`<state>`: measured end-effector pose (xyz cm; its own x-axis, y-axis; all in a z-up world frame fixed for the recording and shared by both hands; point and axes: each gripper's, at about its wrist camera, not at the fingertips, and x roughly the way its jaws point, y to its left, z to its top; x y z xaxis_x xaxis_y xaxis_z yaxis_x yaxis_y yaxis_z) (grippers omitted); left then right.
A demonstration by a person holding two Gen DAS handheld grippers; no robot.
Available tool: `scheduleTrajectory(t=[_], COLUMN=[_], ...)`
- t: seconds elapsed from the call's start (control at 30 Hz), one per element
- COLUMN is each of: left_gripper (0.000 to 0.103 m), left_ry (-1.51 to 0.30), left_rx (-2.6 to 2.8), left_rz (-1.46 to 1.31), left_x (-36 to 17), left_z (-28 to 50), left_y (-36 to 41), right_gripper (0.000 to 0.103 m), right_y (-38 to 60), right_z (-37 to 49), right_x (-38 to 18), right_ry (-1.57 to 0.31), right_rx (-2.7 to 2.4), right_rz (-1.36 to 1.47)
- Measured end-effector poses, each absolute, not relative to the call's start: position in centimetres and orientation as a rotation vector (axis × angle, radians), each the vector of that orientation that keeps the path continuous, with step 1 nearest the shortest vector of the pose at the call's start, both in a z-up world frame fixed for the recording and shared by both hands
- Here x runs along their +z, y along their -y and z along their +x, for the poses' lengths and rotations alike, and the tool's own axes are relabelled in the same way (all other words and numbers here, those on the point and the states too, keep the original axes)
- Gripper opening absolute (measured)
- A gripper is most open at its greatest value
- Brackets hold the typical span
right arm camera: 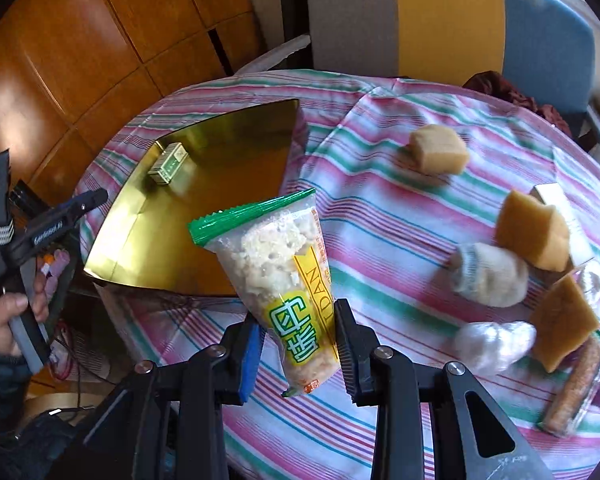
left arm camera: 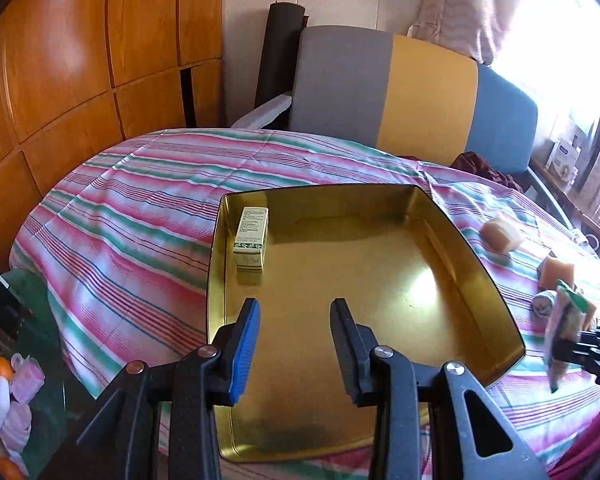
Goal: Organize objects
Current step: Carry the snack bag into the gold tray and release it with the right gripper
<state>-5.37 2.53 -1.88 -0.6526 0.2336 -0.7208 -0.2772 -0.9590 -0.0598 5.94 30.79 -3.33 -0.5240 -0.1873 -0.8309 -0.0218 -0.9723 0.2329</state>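
Note:
A gold metal tray (left arm camera: 452,248) lies on the striped tablecloth; it also shows in the right wrist view (right arm camera: 220,240). A small green-and-white box (left arm camera: 251,238) lies in the tray's far left corner (right arm camera: 167,163). My left gripper (left arm camera: 296,312) is open and empty, hovering over the tray's near part. My right gripper (right arm camera: 298,328) is shut on a clear snack packet with a green top (right arm camera: 276,272), held above the cloth to the right of the tray. The packet also shows at the right edge of the left wrist view (left arm camera: 566,328).
On the cloth right of the tray lie tan sponge-like blocks (right arm camera: 440,150) (right arm camera: 534,232), a rolled sock (right arm camera: 490,274), a clear wrapped bundle (right arm camera: 494,340) and a long snack bar (right arm camera: 576,388). A grey, yellow and blue chair (left arm camera: 412,96) stands behind the table. Wooden cabinets (left arm camera: 80,60) stand left.

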Motion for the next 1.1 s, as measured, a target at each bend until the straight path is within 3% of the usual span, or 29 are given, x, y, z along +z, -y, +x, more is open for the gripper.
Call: scheduleTrajectory(t=[0.67,1.1], left_gripper=[0.036,0.036], left_ry=[-0.028,0.02], left_rx=[2.612,2.643], left_rz=[-1.142,-1.172], left_x=[-2.0,-2.2], left_z=[-4.0,-4.1], left_y=[-1.6,1.1], right_gripper=[0.034,0.034], right_y=[-25.8,-20.6], right_z=[1.5,-4.4], right_x=[-0.7,-4.2], right_ry=[0.451,0.58], right_rx=[-2.531,-2.313], right_rz=[1.344,1.461])
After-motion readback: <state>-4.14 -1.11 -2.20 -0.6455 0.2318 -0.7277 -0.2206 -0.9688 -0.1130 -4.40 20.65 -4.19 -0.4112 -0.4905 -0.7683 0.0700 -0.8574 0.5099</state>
